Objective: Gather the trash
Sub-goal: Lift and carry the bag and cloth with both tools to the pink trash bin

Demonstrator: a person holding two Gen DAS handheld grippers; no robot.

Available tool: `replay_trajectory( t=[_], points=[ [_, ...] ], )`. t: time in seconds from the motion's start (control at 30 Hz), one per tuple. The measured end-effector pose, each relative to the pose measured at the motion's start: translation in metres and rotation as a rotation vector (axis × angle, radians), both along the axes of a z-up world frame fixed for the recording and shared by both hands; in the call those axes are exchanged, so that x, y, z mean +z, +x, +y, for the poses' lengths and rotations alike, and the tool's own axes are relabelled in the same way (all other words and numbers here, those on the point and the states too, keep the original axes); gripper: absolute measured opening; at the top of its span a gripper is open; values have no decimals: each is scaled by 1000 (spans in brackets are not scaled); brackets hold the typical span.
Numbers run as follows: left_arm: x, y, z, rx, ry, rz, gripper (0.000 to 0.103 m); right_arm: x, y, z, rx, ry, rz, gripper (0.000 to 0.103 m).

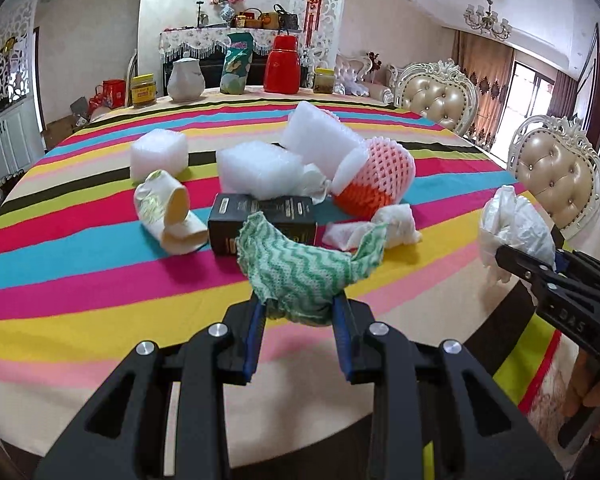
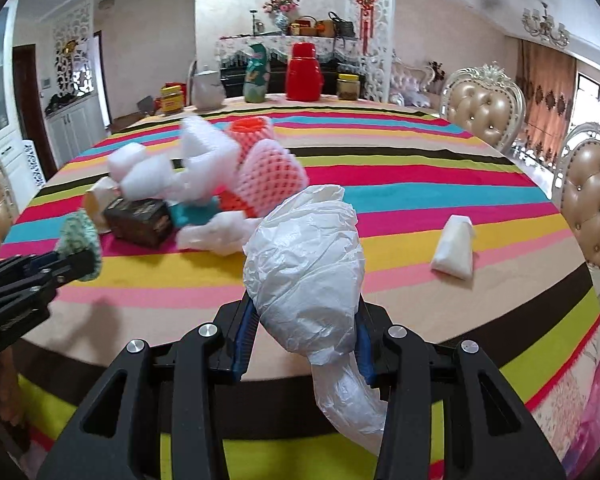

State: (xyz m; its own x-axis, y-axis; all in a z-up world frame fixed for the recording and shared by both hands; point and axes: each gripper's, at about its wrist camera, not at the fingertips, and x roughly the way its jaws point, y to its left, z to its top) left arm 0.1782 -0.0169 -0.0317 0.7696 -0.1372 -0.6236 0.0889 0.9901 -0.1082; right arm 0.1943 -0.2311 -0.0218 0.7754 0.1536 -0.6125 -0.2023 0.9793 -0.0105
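A: How much room is there near the edge?

B: The striped desk (image 1: pixel 100 288) curves round toward us, and the strip of it between the left tool (image 1: pixel 298 316) and the trash pile is bare. On the right side the desk is open too, with only a folded white packet (image 2: pixel 454 250) lying alone, well apart from the heap. Two padded chairs (image 1: pixel 560 178) stand close against the far right rim.

A: Any writing?

B: The black box (image 1: pixel 260 222) carries gold print, too small to read. Raised letters on the right tool (image 1: pixel 528 266) body are blurred.

A: What are the tools doing?

B: The left tool is clenched on a green-and-white wavy cloth (image 1: pixel 300 264), bunched between its blue pads and held above the desk. The right tool is clenched on a crumpled white plastic bag (image 2: pixel 308 264), whose tail hangs below the pads.

A: And the other trash?

B: Ahead of both tools, mid-desk: white foam blocks (image 1: pixel 256 170), a pink foam net (image 1: pixel 376 176), crushed paper cups (image 1: pixel 164 208), and wadded tissue (image 1: pixel 380 228) just beside the box.
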Motion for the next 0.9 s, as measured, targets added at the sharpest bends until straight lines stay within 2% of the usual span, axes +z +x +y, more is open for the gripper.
replay_trajectory(
  t=[0.3, 0.57, 0.9],
  points=[
    [5, -19, -9, -44, 10, -42, 30, 1, -37, 2, 19, 25, -37, 40],
    [11, -34, -30, -99, 39, -110, 31, 0, -51, -9, 21, 59, -61, 40],
    [13, -36, -60, -150, 84, -139, 32, -1, -70, -33, 2, 84, -130, 41]
  ],
)
